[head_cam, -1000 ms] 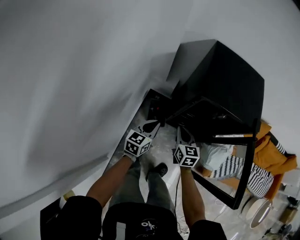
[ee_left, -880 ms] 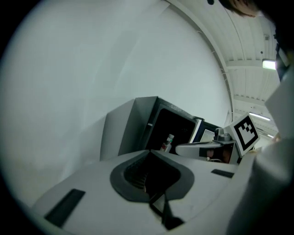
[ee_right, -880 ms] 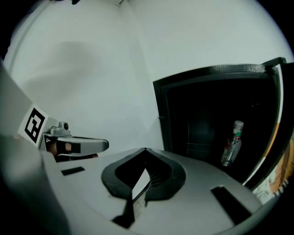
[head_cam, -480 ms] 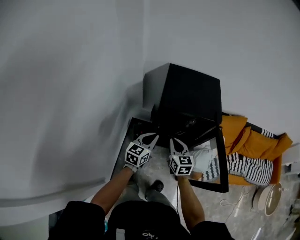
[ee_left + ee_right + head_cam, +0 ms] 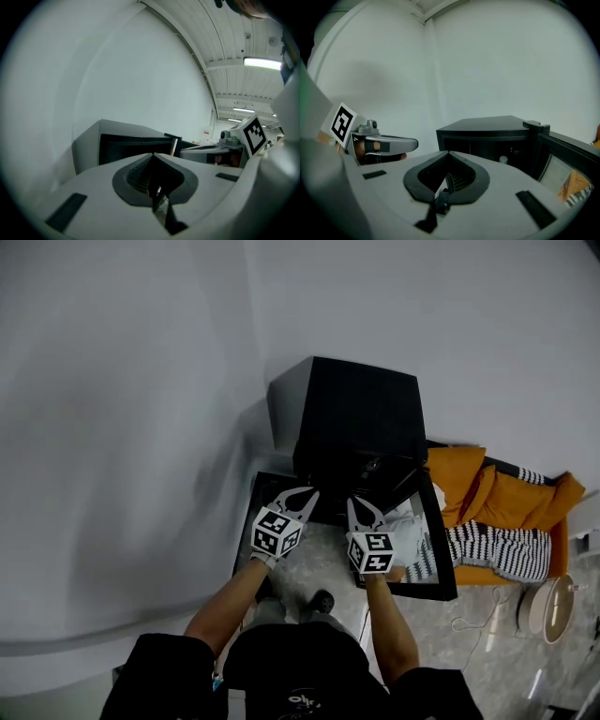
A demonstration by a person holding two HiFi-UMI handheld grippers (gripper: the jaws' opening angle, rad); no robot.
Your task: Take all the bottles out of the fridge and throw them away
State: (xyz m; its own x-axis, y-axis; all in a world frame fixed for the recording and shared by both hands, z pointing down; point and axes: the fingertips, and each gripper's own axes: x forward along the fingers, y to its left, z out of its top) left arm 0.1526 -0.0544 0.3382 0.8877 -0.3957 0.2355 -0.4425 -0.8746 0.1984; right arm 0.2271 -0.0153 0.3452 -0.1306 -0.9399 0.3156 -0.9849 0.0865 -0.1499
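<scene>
A small black fridge (image 5: 349,418) stands in the corner of two white walls, its glass door (image 5: 427,549) swung open to the right. Its inside is dark; in the right gripper view one pale cap (image 5: 503,160), perhaps of a bottle, shows within the fridge (image 5: 487,133). My left gripper (image 5: 307,491) and right gripper (image 5: 361,503) hover side by side just in front of the opening, both shut and empty. The left gripper view shows the shut left gripper (image 5: 152,154) before the fridge (image 5: 126,145). The right gripper view has the shut right gripper (image 5: 447,152) low in front.
Right of the fridge lies an orange cushion with striped black-and-white cloth (image 5: 497,521). A round white object (image 5: 548,607) and a cable lie on the grey floor at the lower right. White walls close in the left and back.
Both grippers have risen together and stayed shut. The head view has swung, so the fridge now sits nearer the middle, with its open door seen from above.
</scene>
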